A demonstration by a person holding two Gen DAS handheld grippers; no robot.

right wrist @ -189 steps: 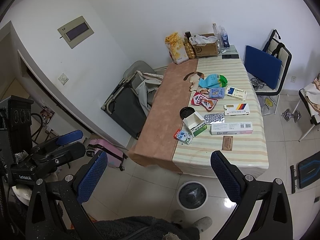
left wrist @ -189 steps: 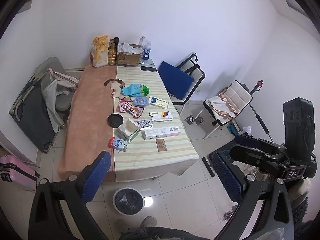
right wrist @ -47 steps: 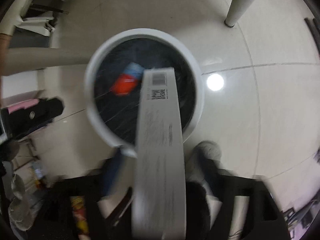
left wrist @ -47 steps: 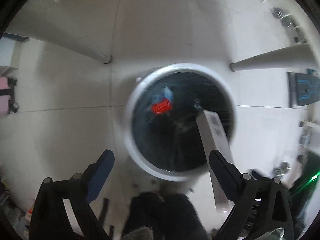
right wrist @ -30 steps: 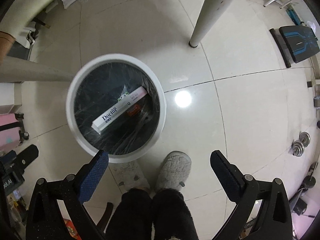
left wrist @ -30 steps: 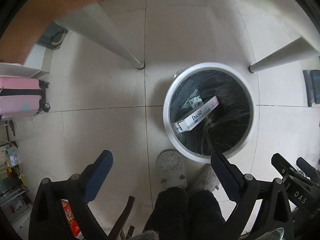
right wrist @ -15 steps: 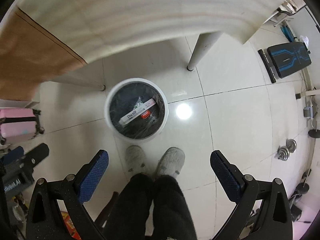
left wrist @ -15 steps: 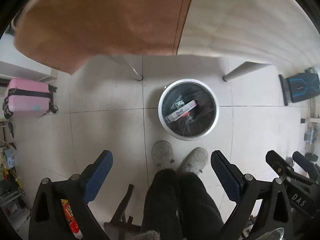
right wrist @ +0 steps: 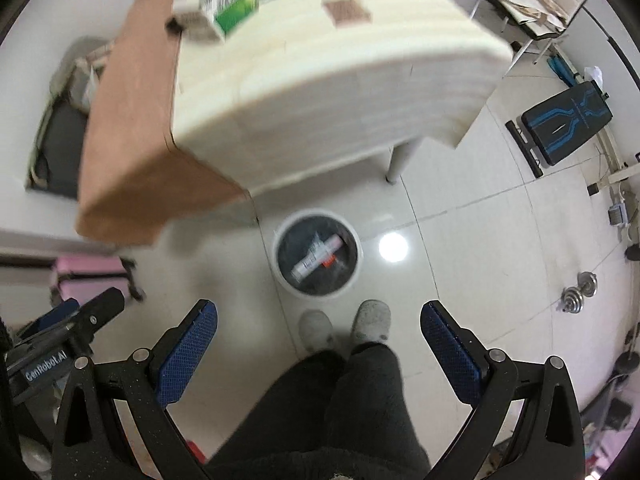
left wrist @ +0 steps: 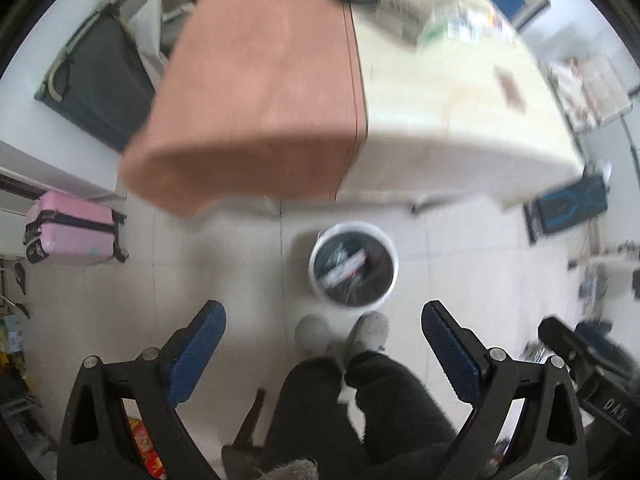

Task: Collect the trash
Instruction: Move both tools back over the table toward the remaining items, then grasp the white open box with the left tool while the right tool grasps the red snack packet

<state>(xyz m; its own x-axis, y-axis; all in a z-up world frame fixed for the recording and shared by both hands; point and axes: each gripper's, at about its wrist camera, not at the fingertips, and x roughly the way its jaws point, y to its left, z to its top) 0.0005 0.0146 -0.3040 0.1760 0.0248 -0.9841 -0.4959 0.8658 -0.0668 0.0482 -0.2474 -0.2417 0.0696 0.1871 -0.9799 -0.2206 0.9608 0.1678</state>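
A white trash bin (left wrist: 384, 240) with a black liner stands on the floor in front of the table; it also shows in the right wrist view (right wrist: 280, 240). A long white box (right wrist: 316, 261) and a small red item lie in it. My left gripper (left wrist: 323, 340) is open and empty, high above the floor. My right gripper (right wrist: 318, 338) is open and empty too. Several boxes and packets lie blurred on the table top, among them a green and white box (right wrist: 230, 10) and a brown card (right wrist: 346, 10).
The table (right wrist: 320, 92) carries a striped cloth and a brown cloth (left wrist: 256, 92). The person's slippered feet (right wrist: 344, 326) stand by the bin. A pink suitcase (left wrist: 68, 228) is left, a black bench (right wrist: 568, 124) and a dumbbell (right wrist: 580, 290) right.
Both grippers have risen and tilted up from the bin. The table top has come into view. The white box, dropped by the right gripper earlier, lies in the bin.
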